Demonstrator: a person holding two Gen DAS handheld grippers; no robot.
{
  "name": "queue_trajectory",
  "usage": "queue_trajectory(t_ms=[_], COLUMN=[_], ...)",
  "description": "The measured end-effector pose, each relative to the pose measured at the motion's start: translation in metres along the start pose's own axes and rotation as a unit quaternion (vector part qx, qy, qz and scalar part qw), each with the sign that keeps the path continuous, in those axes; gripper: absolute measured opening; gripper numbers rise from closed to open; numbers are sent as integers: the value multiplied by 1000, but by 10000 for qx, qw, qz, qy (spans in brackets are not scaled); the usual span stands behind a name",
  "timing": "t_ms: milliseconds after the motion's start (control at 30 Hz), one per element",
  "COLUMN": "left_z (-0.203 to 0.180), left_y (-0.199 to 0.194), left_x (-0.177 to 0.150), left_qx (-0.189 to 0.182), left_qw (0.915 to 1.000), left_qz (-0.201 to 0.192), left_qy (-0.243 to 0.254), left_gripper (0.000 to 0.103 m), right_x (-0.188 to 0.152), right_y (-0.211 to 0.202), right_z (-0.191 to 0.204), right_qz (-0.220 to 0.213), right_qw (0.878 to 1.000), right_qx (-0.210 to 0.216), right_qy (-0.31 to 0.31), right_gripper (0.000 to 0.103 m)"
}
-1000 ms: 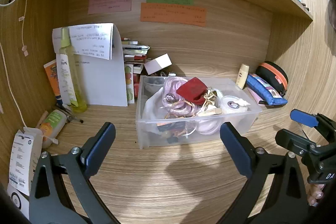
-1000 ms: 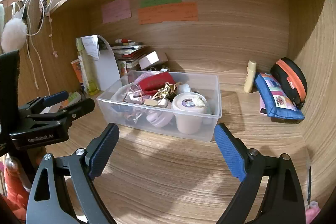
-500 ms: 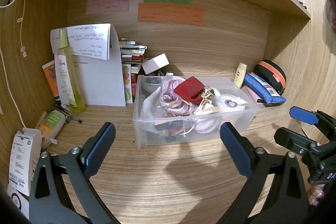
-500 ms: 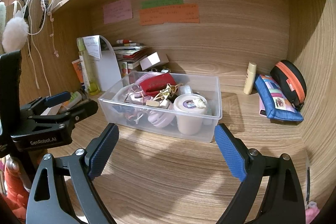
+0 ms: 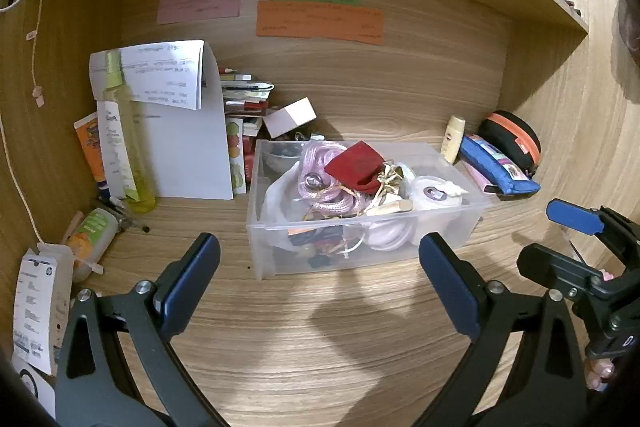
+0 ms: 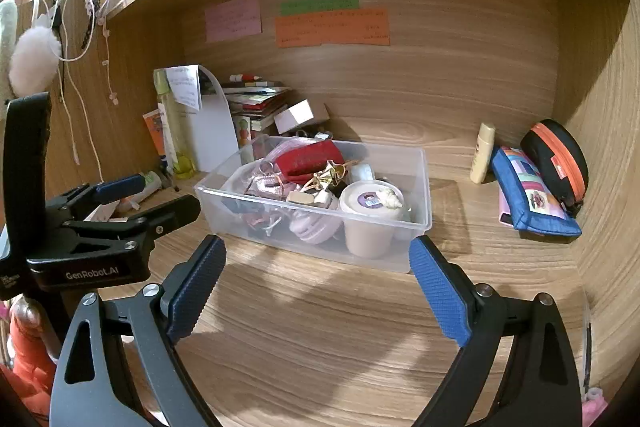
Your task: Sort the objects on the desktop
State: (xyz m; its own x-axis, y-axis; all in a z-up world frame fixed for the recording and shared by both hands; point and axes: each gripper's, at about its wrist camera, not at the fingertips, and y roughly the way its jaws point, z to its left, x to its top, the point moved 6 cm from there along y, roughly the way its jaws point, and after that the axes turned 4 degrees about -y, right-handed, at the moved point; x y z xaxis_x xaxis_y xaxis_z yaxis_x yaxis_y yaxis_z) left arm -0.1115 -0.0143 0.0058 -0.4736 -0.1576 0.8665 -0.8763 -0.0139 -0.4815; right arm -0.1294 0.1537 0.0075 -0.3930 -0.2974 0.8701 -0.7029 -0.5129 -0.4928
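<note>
A clear plastic box stands mid-desk, full of small items: a red pouch, pink cord, a white round tub. My left gripper is open and empty in front of the box, a little short of it. My right gripper is open and empty, also in front of the box. Each gripper shows at the edge of the other's view.
A blue pencil case, a black-orange case and a small cream bottle lie at the right wall. A yellow-green spray bottle, papers, books and a small white box stand at back left. A small bottle lies left.
Both grippers have drawn back slightly from the box, which looks a little smaller and farther. Both stay open and empty.
</note>
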Motion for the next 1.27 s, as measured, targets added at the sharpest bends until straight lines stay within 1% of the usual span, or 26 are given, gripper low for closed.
queue_trajectory(t_ms=[233,767,1000,1267], left_z=[-1,-10,-12,-9], left_y=[3,10,12,12], left_x=[0,-3,-4,-4], left_qx=[-19,-275,-381,-352], left_qw=[10000,9994,9991,9992], left_qz=[28,183,179,179], left_qy=[0,52,27,-25], left_gripper=[101,101,101,101], right_x=[-1,-3,-3,-3], right_y=[4,10,12,14], right_z=[1,3,3,5], right_qz=[70,149,185,209], right_qw=[10000,9997,9995,9994], right_qx=[57,172,228,244], right_qy=[33,86,148,158], right_gripper=[92,92,93,93])
